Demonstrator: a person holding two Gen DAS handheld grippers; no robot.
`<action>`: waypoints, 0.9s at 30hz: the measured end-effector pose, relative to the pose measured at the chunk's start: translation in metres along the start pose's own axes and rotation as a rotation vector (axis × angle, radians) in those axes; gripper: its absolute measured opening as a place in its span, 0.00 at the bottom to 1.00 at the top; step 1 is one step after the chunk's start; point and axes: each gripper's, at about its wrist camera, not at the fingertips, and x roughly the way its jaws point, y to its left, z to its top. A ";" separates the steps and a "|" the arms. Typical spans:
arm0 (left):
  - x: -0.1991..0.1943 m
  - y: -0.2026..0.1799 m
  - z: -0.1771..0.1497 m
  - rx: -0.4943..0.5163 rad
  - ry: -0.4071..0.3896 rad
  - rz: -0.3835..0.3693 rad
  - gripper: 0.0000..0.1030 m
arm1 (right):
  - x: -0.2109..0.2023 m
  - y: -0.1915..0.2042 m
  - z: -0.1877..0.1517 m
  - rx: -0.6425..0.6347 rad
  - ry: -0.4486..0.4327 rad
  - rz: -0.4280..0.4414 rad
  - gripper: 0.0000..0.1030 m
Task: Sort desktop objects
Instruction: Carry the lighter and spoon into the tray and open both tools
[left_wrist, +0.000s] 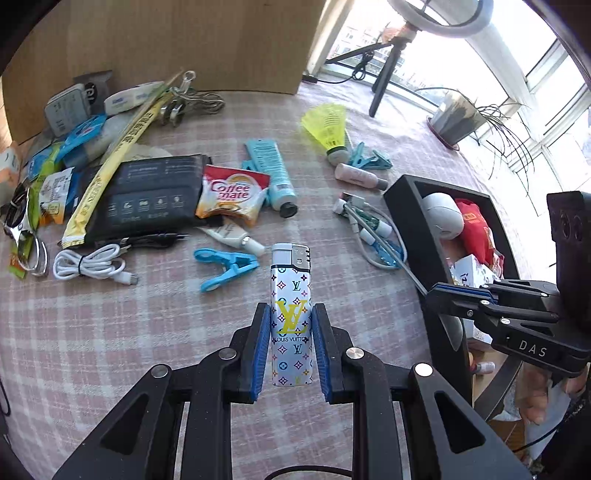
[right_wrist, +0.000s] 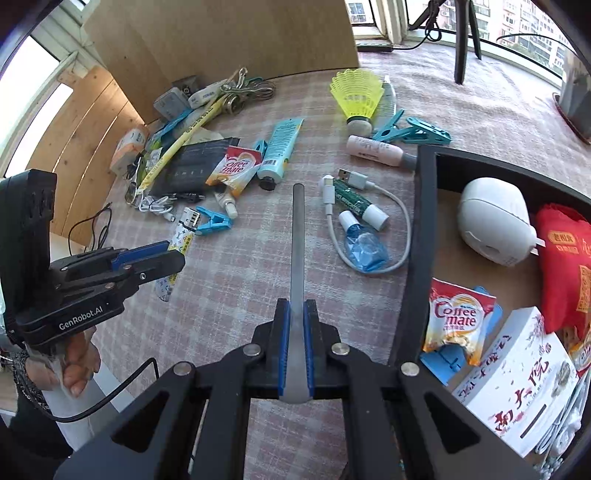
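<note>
Left wrist view first: your left gripper (left_wrist: 290, 314) is clamped on the lighter (left_wrist: 291, 314), its blue pads pressing both sides while the lighter stands upright between them, cap end away from you, above the checked cloth (left_wrist: 147, 332). Just past it lies a blue clip (left_wrist: 225, 267), then a coiled white cable (left_wrist: 92, 266) to the left, and beyond those a Coffee mate sachet (left_wrist: 232, 194) resting on a black pouch (left_wrist: 147, 195). Farther back sits a yellow shuttlecock (left_wrist: 327, 127). Your right gripper (left_wrist: 439, 291) shows at the right edge, over the near wall of the black tray (left_wrist: 404, 201). From the right wrist view, that gripper (right_wrist: 295, 314) is closed narrow on a flat grey metal strip (right_wrist: 296, 240) (what the tool is, you cannot tell from here), which points forward over the cloth. Beside it to the right lies a white USB cable (right_wrist: 369, 188) looped around a green tube (right_wrist: 351, 201) and a small blue bottle (right_wrist: 364, 243). The tray holds a white rounded case (right_wrist: 493, 225), a red packet (right_wrist: 565, 266), another sachet (right_wrist: 456, 319) and a white box (right_wrist: 517, 380). A pink bottle (right_wrist: 376, 151) lies just outside the tray's far corner.
</note>
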 end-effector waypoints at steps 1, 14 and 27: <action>0.000 -0.007 0.002 0.015 0.000 -0.009 0.21 | -0.005 -0.001 0.000 0.006 -0.017 -0.003 0.07; 0.018 -0.139 0.013 0.268 0.059 -0.153 0.21 | -0.092 -0.084 -0.037 0.205 -0.170 -0.161 0.07; 0.044 -0.230 0.002 0.454 0.117 -0.167 0.21 | -0.137 -0.155 -0.091 0.416 -0.237 -0.273 0.07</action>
